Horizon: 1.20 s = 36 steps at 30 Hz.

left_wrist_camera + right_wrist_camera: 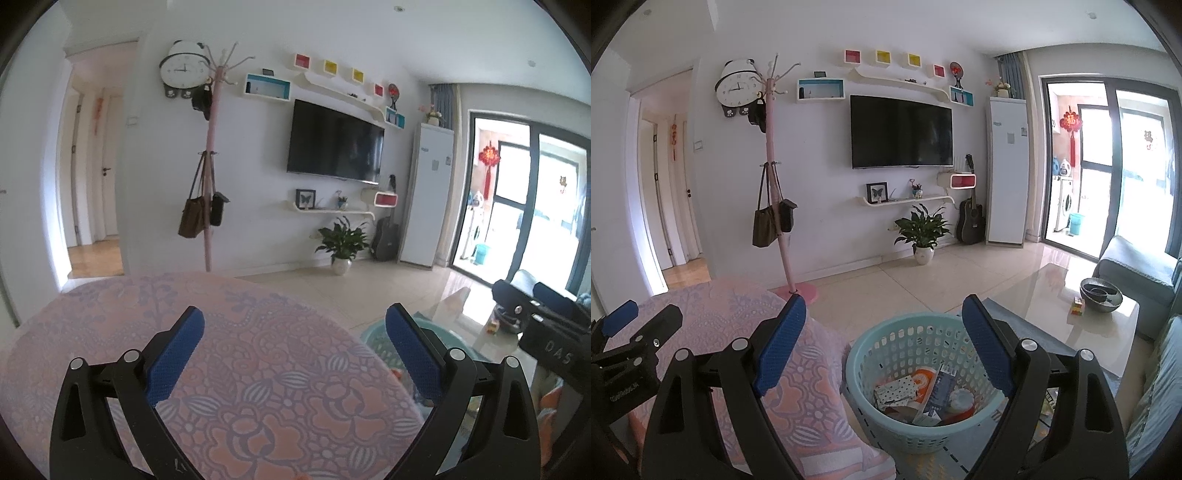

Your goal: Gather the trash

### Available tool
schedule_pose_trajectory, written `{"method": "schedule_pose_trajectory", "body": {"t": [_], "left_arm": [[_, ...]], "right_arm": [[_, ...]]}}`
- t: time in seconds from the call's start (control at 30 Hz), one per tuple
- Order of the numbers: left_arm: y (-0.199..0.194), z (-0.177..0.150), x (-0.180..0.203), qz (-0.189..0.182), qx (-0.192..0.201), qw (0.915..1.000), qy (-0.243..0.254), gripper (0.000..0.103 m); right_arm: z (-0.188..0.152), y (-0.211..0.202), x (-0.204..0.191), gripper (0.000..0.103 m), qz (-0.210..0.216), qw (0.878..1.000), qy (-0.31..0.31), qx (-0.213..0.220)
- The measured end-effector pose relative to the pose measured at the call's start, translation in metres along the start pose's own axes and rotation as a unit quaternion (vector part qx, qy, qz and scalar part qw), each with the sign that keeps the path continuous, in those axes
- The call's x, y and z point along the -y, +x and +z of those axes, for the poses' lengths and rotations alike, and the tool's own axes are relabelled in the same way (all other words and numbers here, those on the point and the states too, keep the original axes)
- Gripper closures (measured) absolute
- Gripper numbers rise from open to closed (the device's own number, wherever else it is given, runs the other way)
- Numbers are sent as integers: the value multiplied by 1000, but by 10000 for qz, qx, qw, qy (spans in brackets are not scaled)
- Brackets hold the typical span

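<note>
A light blue perforated basket [908, 339] stands on the floor, holding several pieces of trash [923, 391]: paper wrappers, a small box, a white cup. My right gripper [884, 343] hovers above and in front of it, open, with nothing between its blue pads. My left gripper [295, 354] is open too, empty, held over the pink floral cloth [240, 387]. In the left wrist view a bit of the basket's rim [376, 332] shows behind the right finger. The left gripper [624, 321] also appears at the left edge of the right wrist view.
A pink coat stand [775, 206] with bags rises behind the cloth-covered surface. A glass coffee table [1071, 306] with a dark bowl [1100, 293] and a small cube [1077, 306] lies to the right, beside a grey sofa [1137, 269]. A potted plant [922, 232] stands at the wall.
</note>
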<state>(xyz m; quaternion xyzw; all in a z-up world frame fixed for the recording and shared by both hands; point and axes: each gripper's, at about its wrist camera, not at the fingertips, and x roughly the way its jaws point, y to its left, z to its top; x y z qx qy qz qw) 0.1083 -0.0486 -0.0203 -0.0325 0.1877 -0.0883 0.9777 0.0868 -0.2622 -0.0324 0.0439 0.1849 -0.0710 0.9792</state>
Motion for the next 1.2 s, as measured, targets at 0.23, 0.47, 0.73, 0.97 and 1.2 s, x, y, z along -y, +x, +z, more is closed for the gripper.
{"method": "schedule_pose_trajectory", "body": {"t": [0.23,0.47,0.73,0.97,1.2], "left_arm": [[-23,12,5,468,-13,9986,257,8],[-58,15,-3,1051,15,9944,72,8],[-77,17,-12,1359,-21,9907,49,8],[-83,10,-20,1286,-232,9914,6,8],[-89,6,-30,1177,-335,9921,-264,8]], "right_arm": [[10,3,-5,21,-119,9996,22,-253],[12,-7,-7,21,-35,9991,121,-405],[10,-20,-15,21,45,9990,6,-434],[2,-26,-21,21,111,9985,-78,-536],[1,-38,-24,21,149,9987,-135,-466]]}}
